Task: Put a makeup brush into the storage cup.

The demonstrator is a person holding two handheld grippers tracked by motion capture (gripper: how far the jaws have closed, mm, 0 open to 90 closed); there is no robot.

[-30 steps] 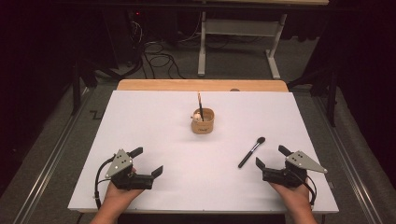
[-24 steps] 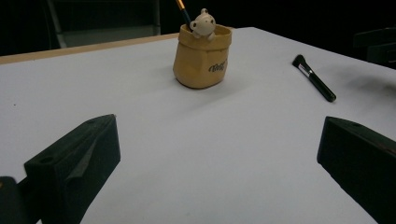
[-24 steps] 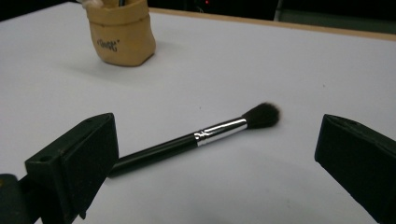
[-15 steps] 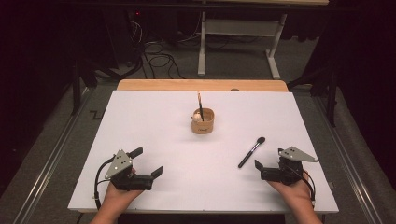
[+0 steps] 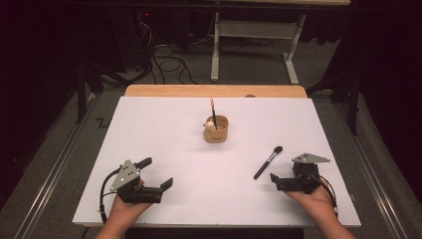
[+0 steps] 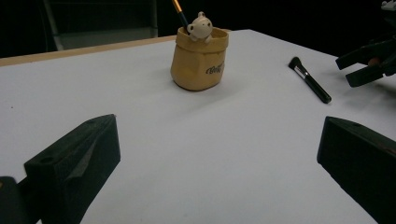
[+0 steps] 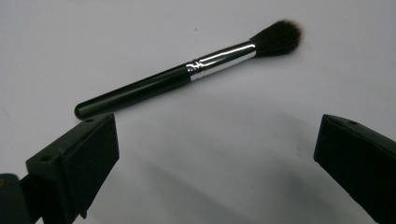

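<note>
Black brush lies just beyond our spread right gripper; we should straddle its handle squarely. Left gripper waits spread too.

Open counter, two small obstacles.
Your right hand-held gripper, jaws wide apart, has bare counter up to the makeup brush lying flat just ahead. Your left hand-held gripper faces free surface; the tan cup with its upright brush stands mid-counter, well apart from both.
</note>
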